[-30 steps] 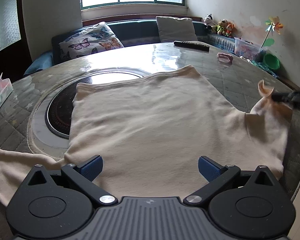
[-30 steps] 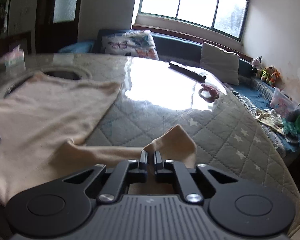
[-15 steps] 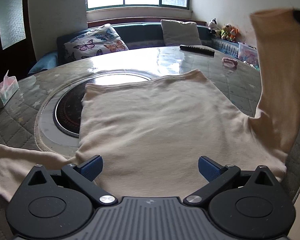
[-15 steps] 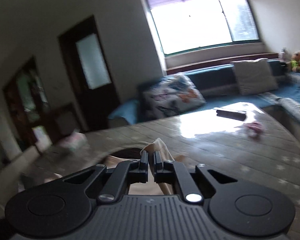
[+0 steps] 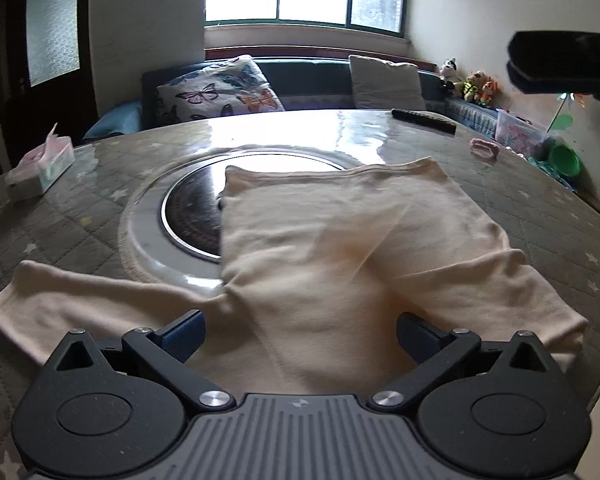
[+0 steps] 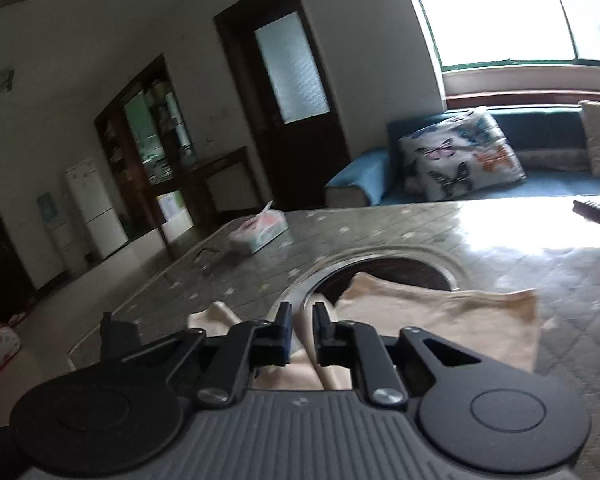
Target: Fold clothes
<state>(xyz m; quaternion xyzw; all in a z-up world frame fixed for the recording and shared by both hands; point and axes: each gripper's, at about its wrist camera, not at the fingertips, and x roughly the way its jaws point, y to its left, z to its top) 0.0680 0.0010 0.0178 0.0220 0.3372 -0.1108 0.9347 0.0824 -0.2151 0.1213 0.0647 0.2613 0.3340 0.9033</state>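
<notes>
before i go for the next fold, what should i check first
1. Right sleeve laid across the shirt: ok, though blurred.
2. Right gripper free of cloth: ok; its jaws are opening, and the left wrist view shows it raised with nothing hanging from it.
3. Left gripper open and empty above the shirt's near edge: ok.
4. Left sleeve folded in: not ok, it lies stretched out sideways on the table.
5. Tissue box apart from the left sleeve: ok.
6. Shirt free of wrinkles under the folded sleeve: cannot tell.
</notes>
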